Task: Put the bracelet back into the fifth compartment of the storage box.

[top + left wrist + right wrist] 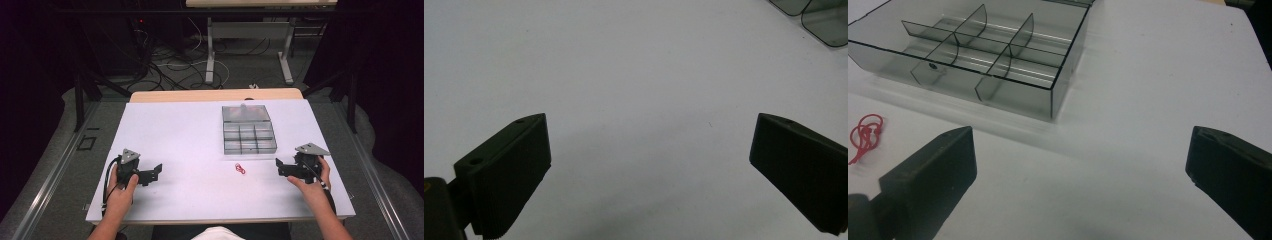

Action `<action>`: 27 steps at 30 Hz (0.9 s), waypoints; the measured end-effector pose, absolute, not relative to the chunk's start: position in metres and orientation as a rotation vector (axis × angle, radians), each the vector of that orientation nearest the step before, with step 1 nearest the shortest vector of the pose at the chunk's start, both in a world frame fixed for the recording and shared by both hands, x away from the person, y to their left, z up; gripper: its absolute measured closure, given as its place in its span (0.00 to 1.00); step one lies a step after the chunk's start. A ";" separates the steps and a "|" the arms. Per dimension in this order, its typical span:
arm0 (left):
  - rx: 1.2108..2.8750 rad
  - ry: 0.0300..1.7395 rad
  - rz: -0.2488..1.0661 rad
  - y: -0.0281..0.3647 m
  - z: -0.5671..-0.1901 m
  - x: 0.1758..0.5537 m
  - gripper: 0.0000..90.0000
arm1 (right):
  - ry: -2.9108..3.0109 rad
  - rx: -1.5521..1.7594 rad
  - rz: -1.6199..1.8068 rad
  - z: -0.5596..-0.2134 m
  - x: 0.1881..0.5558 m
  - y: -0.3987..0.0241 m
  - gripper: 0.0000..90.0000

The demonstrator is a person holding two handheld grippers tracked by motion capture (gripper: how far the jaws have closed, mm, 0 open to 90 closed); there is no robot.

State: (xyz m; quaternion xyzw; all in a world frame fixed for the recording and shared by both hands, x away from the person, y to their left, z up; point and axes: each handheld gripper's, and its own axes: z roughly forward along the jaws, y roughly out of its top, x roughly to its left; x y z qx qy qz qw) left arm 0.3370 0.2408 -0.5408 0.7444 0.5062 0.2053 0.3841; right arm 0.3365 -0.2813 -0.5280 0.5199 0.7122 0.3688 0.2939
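Two grippers rest low in the high view: the left gripper at lower left, the right gripper at lower right, a red rubber band between them, nearer the right one, below the divided box. Left gripper view: jaws wide apart, empty, over bare table. Right gripper view: jaws wide, empty; band at left edge, box upper left.

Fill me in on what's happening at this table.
A person sits at a white table with a two-jaw tool in each hand. The left tool and the right tool both rest low on the table, jaws wide apart and holding nothing. Between them lies a small red elastic band, untouched. Just beyond it sits a clear divided organizer box with its lid open; its compartments look empty. Nothing has been picked up yet.
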 end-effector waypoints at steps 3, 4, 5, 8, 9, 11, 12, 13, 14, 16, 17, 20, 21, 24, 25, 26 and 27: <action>1.888 1.292 0.528 0.240 -0.542 0.337 0.03 | 1.911 1.382 0.992 -0.527 0.337 -0.277 0.00; 1.888 1.292 0.528 0.240 -0.542 0.337 0.03 | 1.909 1.374 0.995 -0.528 0.338 -0.275 0.00; 1.886 1.291 0.528 0.240 -0.542 0.337 0.03 | 1.923 1.371 0.994 -0.527 0.338 -0.273 0.00; 1.882 1.293 0.530 0.240 -0.542 0.337 0.03 | 1.955 1.355 1.002 -0.527 0.340 -0.265 0.00; 1.883 1.293 0.531 0.240 -0.542 0.337 0.03 | 1.960 1.348 0.995 -0.527 0.341 -0.263 0.00; 1.883 1.293 0.530 0.240 -0.543 0.337 0.03 | 1.972 1.347 0.999 -0.527 0.342 -0.259 0.00; 1.883 1.294 0.530 0.240 -0.543 0.337 0.03 | 1.972 1.347 0.999 -0.527 0.342 -0.259 0.00; 1.879 1.295 0.528 0.240 -0.543 0.337 0.03 | 1.990 1.336 0.999 -0.527 0.343 -0.256 0.00; 1.879 1.297 0.527 0.240 -0.543 0.337 0.03 | 1.990 1.336 0.999 -0.527 0.343 -0.256 0.00; 1.877 1.299 0.526 0.240 -0.543 0.337 0.03 | 2.003 1.320 1.000 -0.527 0.344 -0.252 0.00; 1.877 1.299 0.524 0.240 -0.543 0.337 0.03 | 2.012 1.318 0.998 -0.527 0.345 -0.249 0.00; 1.879 1.298 0.524 0.240 -0.543 0.337 0.03 | 2.027 1.314 1.001 -0.526 0.347 -0.244 0.01; 1.883 1.299 0.522 0.240 -0.543 0.337 0.03 | 2.030 1.302 1.000 -0.526 0.348 -0.243 0.01; 1.880 1.297 0.521 0.240 -0.543 0.337 0.03 | 2.044 1.297 1.010 -0.525 0.349 -0.238 0.01; 1.882 1.297 0.519 0.240 -0.543 0.337 0.04 | 2.049 1.290 1.002 -0.525 0.350 -0.237 0.01; 1.882 1.296 0.519 0.240 -0.543 0.337 0.04 | 2.048 1.293 1.003 -0.525 0.350 -0.236 0.01; 1.882 1.295 0.518 0.240 -0.543 0.337 0.04 | 2.048 1.293 1.003 -0.525 0.350 -0.236 0.01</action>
